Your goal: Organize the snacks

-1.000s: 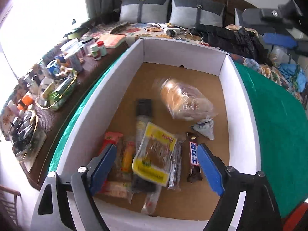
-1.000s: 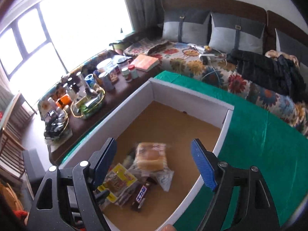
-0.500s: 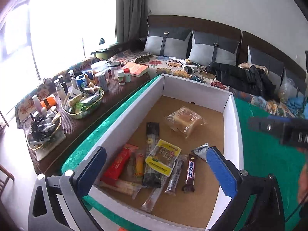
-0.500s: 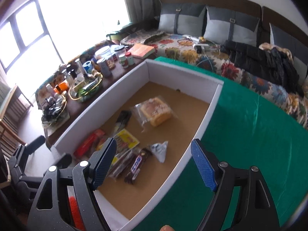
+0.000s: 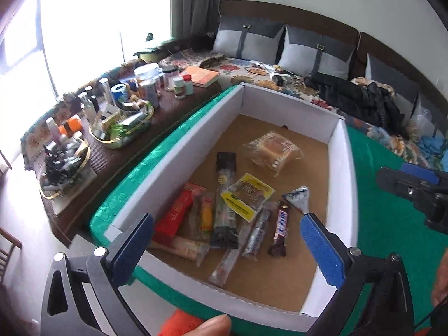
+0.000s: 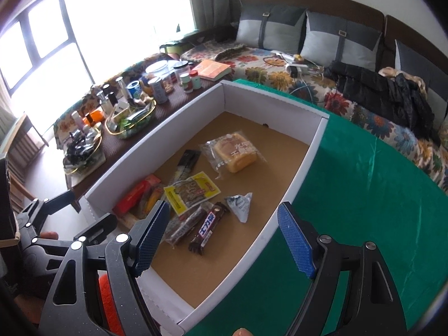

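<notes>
A white-walled cardboard box with a brown floor is seen standing on a counter covered in green cloth. The snacks are gathered inside it. A wrapped cake is laid apart toward the far end of the box floor. Nearer the close end, a yellow-labelled packet is laid over a dark, long packet. A red packet is placed beside the left wall, with an orange stick snack just beside it. A dark chocolate bar is laid to the right of the yellow-labelled packet, and a small triangular white pouch is seen just beyond the bar.

The left hand-held gripper is held above the near end of the box, its 2 blue pads spread to their widest, with nothing gripped between them. The right hand-held gripper is held over the right wall of the box, its jaws also spread wide and nothing held; the snacks are only seen past it, below.

A dark side table is seen left of the counter, crowded with bottles, jars and 2 gold-rimmed trays. A sofa with a floral cover is seen behind, with grey cushions and a black jacket on it.
</notes>
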`<state>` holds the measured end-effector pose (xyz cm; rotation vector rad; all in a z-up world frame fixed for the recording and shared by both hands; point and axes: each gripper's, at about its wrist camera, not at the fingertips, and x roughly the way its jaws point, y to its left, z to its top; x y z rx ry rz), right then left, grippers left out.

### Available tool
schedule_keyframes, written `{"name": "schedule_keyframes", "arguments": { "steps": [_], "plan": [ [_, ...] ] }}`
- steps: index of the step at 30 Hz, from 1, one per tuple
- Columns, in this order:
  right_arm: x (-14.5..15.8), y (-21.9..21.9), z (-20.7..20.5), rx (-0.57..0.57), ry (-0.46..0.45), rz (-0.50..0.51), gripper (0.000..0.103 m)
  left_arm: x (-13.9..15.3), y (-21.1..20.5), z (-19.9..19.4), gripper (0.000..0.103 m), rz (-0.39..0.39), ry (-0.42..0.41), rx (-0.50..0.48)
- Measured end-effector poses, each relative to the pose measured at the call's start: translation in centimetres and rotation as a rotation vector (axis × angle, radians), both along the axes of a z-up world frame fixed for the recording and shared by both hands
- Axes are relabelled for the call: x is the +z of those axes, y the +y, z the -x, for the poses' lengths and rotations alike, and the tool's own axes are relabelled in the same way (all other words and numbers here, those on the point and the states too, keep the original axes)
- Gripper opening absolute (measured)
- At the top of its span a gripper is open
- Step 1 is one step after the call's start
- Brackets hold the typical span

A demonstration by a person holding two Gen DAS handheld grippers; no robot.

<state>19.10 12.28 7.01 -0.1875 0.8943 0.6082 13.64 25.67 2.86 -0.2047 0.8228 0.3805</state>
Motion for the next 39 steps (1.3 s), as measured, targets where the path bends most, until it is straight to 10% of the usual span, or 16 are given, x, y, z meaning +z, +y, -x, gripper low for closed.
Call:
{"name": "schedule_keyframes", "arguments": {
  "steps": [11, 39],
  "plan": [
    [-0.4, 0.4, 0.2, -0.011, -0.001, 0.051, 0.082, 0.1, -0.7, -0.6, 0.103, -0.2, 0.093, 0.044],
    [1.2, 1.9, 1.4, -0.002, -0.041, 0.108, 0.087, 2.4, 0.0, -0.2, 0.103, -0.058, 0.088, -0.02]
  ]
}}
